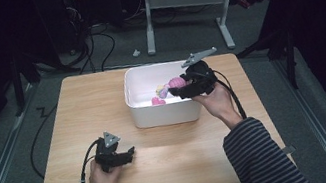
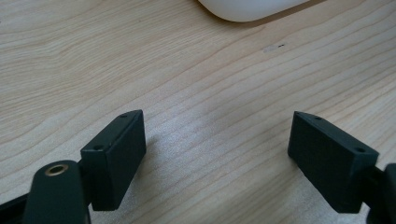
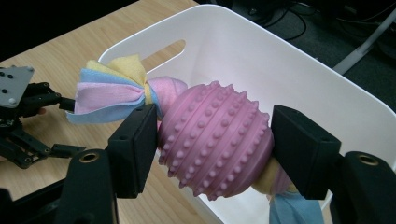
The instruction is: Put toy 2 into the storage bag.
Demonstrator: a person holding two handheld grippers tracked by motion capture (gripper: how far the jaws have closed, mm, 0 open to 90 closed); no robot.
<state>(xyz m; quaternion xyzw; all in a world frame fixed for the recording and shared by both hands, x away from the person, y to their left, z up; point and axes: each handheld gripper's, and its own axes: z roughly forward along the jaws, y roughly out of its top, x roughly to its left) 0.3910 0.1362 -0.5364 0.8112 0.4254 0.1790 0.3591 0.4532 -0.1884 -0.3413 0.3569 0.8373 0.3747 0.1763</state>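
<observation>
while the left hand [image 1: 99, 180] rests low on the desk [image 1: 175, 170] with the left gripper [image 1: 129, 154] lying level, its fingers [image 2: 114, 156] spread wide over bare wood, the right hand [image 1: 217, 102] is raised at the white bin [image 1: 165, 114], its striped sleeve [image 1: 256, 156] angling in from below. the right gripper [image 3: 215, 144] has its fingers pinching a pink dog toy [image 3: 215, 140] over the bin's opening — a knobbly, ribbed rubber ball. its long axis runs across the fingers, with pastel fleece tassels [image 3: 109, 88] in yellow, blue and pink knotted at both ends.
</observation>
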